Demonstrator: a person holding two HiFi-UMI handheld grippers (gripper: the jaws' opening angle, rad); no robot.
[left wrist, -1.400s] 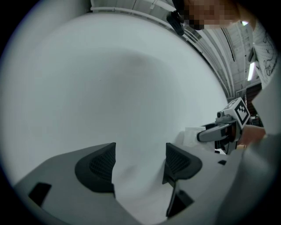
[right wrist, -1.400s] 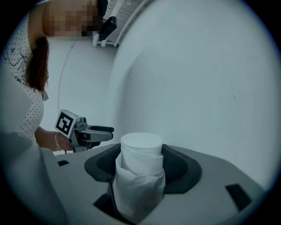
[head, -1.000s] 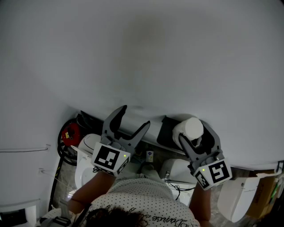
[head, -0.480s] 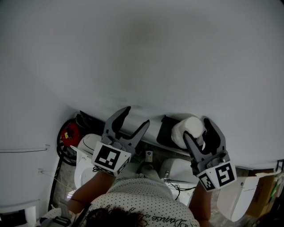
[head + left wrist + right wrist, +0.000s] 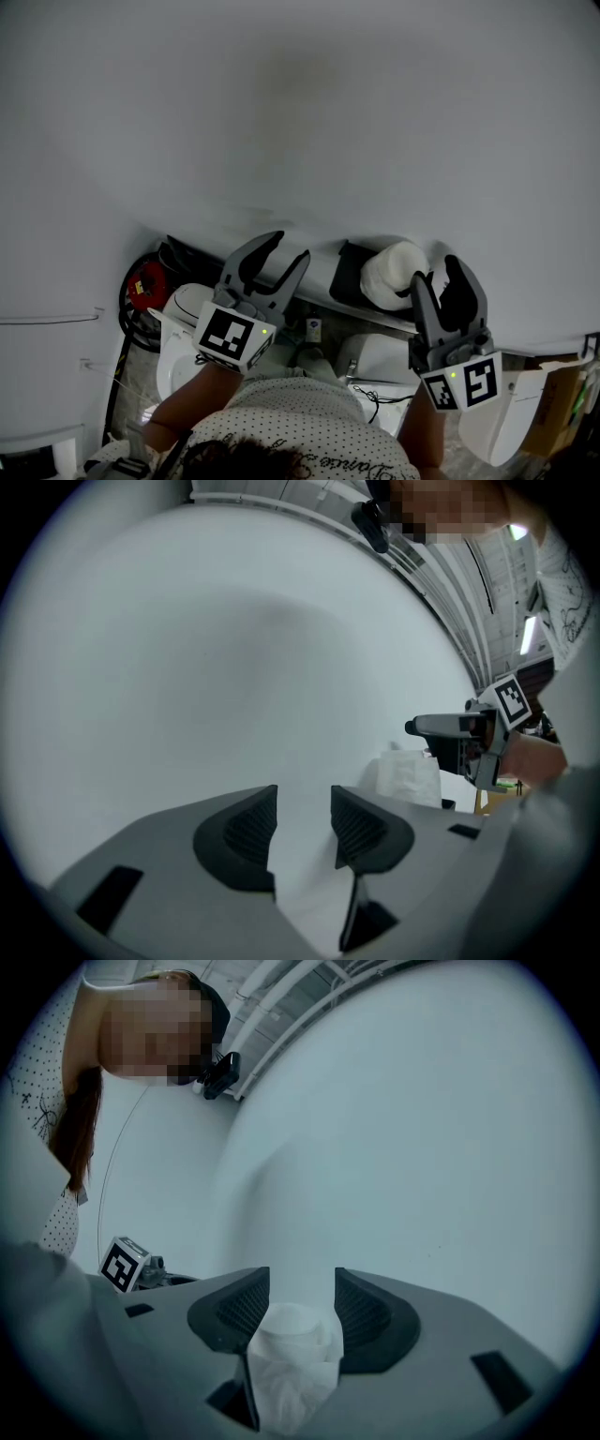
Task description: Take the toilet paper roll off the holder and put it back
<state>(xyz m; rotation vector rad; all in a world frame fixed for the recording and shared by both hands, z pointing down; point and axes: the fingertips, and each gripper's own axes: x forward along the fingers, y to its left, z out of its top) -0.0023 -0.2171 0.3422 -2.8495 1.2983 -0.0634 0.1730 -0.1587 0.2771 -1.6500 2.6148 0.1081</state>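
A white toilet paper roll (image 5: 392, 267) sits on a black holder (image 5: 347, 270) against the pale wall. My right gripper (image 5: 436, 274) hangs just right of it, apart from it, with its jaws closing and no pad on the paper. In the right gripper view the roll (image 5: 291, 1354) shows low down in the gap between the fingers. My left gripper (image 5: 286, 248) is held up near the wall to the left of the holder, with nothing between its closing jaws. From the left gripper view the roll (image 5: 405, 778) and the right gripper (image 5: 450, 728) appear off to the right.
The grey wall (image 5: 300, 112) fills most of the head view. Below are white toilet fixtures (image 5: 183, 314), a red object with black cable (image 5: 145, 279) at the left, and a cardboard box (image 5: 562, 398) at the far right. The person's dotted shirt (image 5: 300, 431) is at the bottom.
My right gripper has come off the roll and drawn back to the right and down, its jaws narrower. The roll stays on the holder. The left jaws have narrowed too.
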